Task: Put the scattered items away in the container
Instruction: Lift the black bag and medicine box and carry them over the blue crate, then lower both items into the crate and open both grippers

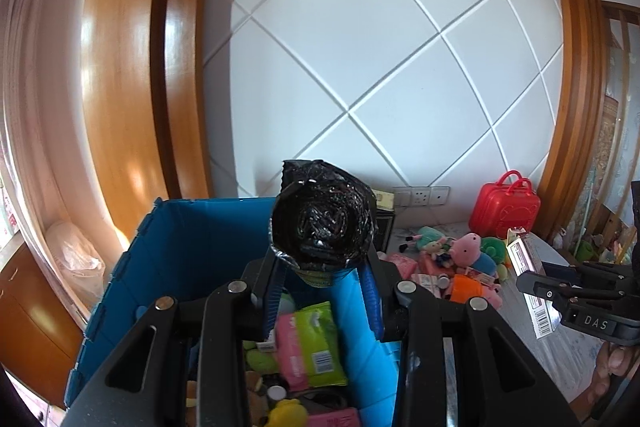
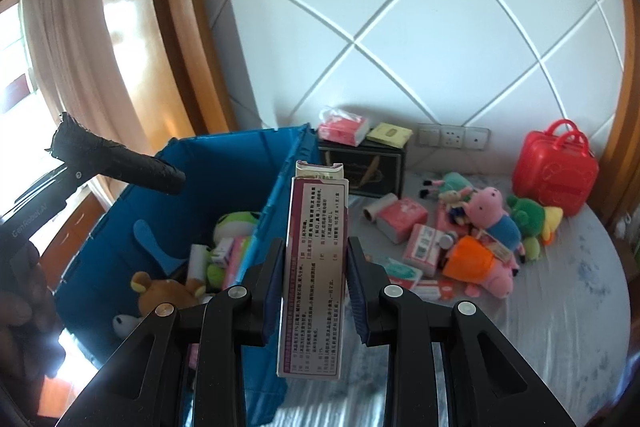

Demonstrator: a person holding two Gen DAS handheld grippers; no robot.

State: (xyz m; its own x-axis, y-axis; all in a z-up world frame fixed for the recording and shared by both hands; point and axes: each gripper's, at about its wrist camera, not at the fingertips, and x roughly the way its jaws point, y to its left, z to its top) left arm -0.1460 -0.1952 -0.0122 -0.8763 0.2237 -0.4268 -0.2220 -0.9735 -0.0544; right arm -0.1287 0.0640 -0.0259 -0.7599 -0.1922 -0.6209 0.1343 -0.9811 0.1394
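- The left tongs (image 1: 324, 267) pinch a roll of black bags (image 1: 323, 223) between their blue pads, and hold it above the open blue container (image 1: 176, 251).
- In the right wrist view the same roll (image 2: 120, 163) juts out level over the container's (image 2: 224, 163) near left corner, with a hand (image 2: 24, 291) wrapped around that tool's grip at the picture's left edge.
- The right tongs (image 2: 314, 267) are pressed onto a tall printed medicine box (image 2: 316, 267), held upright just right of the container's wall, over the bed (image 2: 560, 307).
- The left wrist view shows that box (image 1: 532, 287) and the right tongs (image 1: 568, 291) at its right edge.
- Inside the container lie a brown bear toy (image 2: 168, 295), a green frog toy (image 2: 236, 223), a white roll (image 2: 198, 261) and pink and green packets (image 1: 312, 343).
- Scattered on the bed remain a pink pig toy (image 2: 492, 211), an orange item (image 2: 468, 263), a green plush (image 2: 528, 219), pink tissue packs (image 2: 404, 219) and a red toy case (image 2: 556, 171).
- A dark box (image 2: 368, 167) stands against the wall just right of the container, with a pink pack (image 2: 344, 131) and a yellow packet (image 2: 390, 135) on top.
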